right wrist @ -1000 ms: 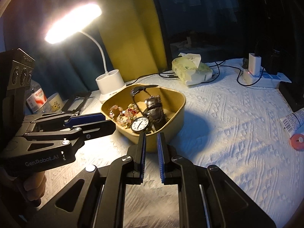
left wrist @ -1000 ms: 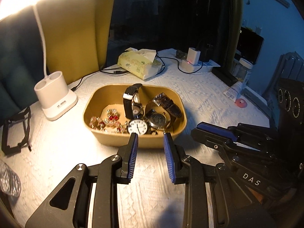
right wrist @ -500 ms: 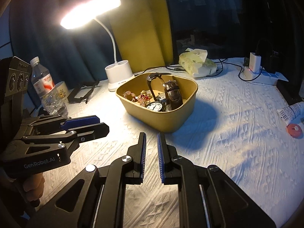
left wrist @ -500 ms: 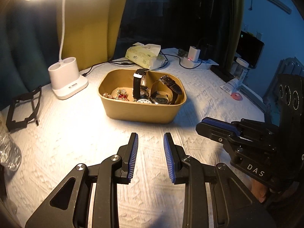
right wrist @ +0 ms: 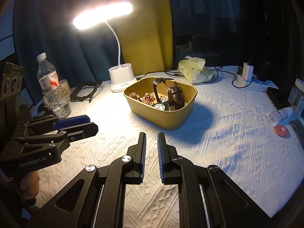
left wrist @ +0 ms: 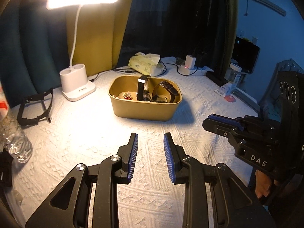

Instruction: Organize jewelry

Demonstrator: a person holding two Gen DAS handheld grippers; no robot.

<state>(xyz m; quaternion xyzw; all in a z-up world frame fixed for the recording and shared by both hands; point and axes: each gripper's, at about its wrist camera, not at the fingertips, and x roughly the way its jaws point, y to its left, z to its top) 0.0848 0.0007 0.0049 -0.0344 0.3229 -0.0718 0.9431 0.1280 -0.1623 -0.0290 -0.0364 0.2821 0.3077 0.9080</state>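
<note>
Jewelry (right wrist: 150, 97) and watches (right wrist: 175, 95) sit heaped in the tan tray (left wrist: 133, 110) mid-desk, toward the back edge, well apart from my empty left hand-held gripper (left wrist: 149, 148), spread wide, and right hand-held gripper (right wrist: 151, 148), narrowly parted, so I risk snagging tangled pieces or tipping the tray.

Looks like someone's bedroom at home: curtains (right wrist: 62, 43), a lit desk lamp (right wrist: 103, 16), tissue pack (right wrist: 194, 69), water bottle (right wrist: 52, 87), chargers (right wrist: 247, 72).
</note>
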